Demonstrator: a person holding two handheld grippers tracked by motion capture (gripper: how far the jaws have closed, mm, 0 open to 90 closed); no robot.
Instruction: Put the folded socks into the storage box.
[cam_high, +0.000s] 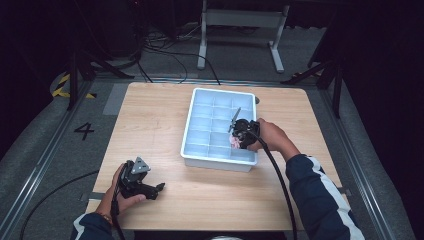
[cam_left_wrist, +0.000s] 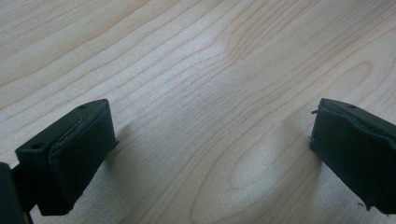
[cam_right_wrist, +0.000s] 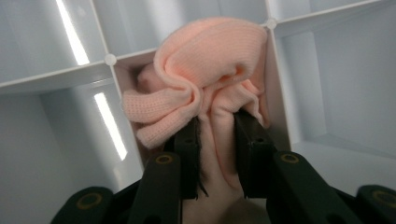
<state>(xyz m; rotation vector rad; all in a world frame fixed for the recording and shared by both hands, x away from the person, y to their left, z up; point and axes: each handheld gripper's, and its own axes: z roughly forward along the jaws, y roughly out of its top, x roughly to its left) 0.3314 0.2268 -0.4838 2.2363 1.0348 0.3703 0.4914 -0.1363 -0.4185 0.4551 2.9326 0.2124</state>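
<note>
Right gripper view: our right tongs (cam_right_wrist: 217, 140) pinch the pink cloth (cam_right_wrist: 205, 74) against a tray (cam_right_wrist: 70, 77) divider; our left tongs (cam_left_wrist: 210, 154) gape over bare bench (cam_left_wrist: 196, 56).

A black number "4" (cam_high: 84, 131) is painted on the grey floor left of the table.

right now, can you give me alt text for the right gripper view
The right tongs pinch a bunched peach-pink knit cloth between their two black jaws, over a compartment of a white divided tray. The cloth bulges above the jaws and hides most of that compartment.
</note>
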